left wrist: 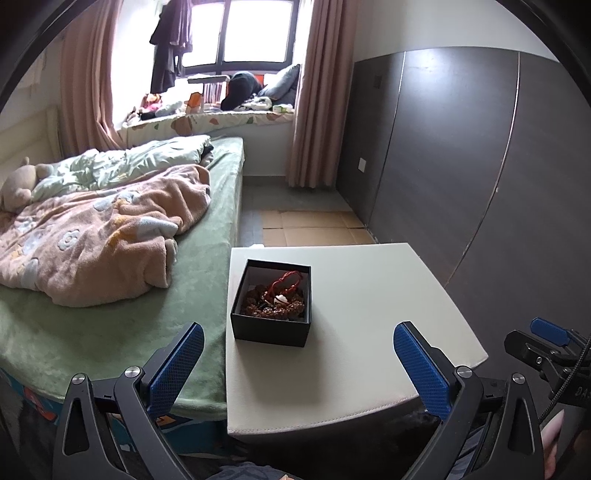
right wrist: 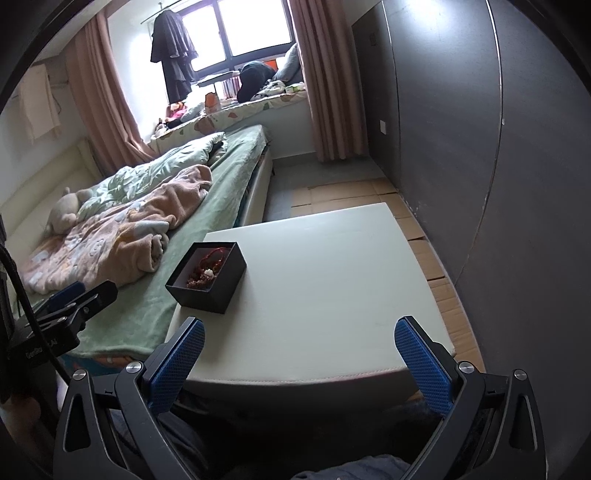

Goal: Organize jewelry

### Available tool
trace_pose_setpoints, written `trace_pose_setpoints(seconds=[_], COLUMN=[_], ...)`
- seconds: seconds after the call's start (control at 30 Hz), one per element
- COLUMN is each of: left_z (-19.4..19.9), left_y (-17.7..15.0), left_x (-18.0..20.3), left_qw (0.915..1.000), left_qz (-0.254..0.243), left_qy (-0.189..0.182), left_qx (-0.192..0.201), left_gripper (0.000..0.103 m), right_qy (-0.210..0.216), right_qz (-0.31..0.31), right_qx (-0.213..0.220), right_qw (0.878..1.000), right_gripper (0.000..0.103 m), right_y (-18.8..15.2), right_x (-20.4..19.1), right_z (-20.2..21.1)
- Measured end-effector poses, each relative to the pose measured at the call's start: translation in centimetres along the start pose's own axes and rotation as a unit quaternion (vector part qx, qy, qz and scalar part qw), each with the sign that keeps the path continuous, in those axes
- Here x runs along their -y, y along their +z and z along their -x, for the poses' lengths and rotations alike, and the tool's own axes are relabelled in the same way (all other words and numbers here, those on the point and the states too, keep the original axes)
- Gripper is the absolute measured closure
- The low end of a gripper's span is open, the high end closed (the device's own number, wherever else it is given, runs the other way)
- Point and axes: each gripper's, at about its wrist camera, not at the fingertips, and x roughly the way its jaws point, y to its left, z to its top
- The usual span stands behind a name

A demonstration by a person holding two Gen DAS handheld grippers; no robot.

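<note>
- Both your left gripper [left wrist: 299,363] and right gripper [right wrist: 299,363] had fingers spread wide, empty.
- The jewelry [left wrist: 275,297] sat tangled in the black box [left wrist: 271,330], near the counter [left wrist: 369,314] left edge; nudging could have tipped it onto the bed [left wrist: 110,332].

1. A home bedroom: a low bed with a green sheet [left wrist: 207,258] carries a rumpled peach fleece blanket with flower shapes [left wrist: 96,236] and a beige plush toy [left wrist: 18,184].
2. Pink floor-length curtains [left wrist: 317,92] frame a window [left wrist: 240,29]; its cushioned sill [left wrist: 207,122] is piled with pillows and clothes.
3. Dark garments [right wrist: 173,48] hang before the glass.
4. A cream padded low table [right wrist: 332,277] stands beside the bed, near dark grey wall panels [left wrist: 461,166].
</note>
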Motion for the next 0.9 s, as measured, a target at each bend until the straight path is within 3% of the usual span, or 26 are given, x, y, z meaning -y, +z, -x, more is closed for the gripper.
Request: trace_pose_setpoints(seconds=[0.9], left_z=[0.75], left_y=[-0.05], left_x=[0.1], left_qw=[0.9997], left_qz=[-0.008], left_qy=[0.005], left_qx=[0.023], left_gripper=[0.001], right_qy=[-0.006], right_qz=[-0.007], right_qx=[0.004], right_qw=[1.0], right_gripper=[0.0], right_y=[0.02], right_x=[0.84], right_z=[0.14])
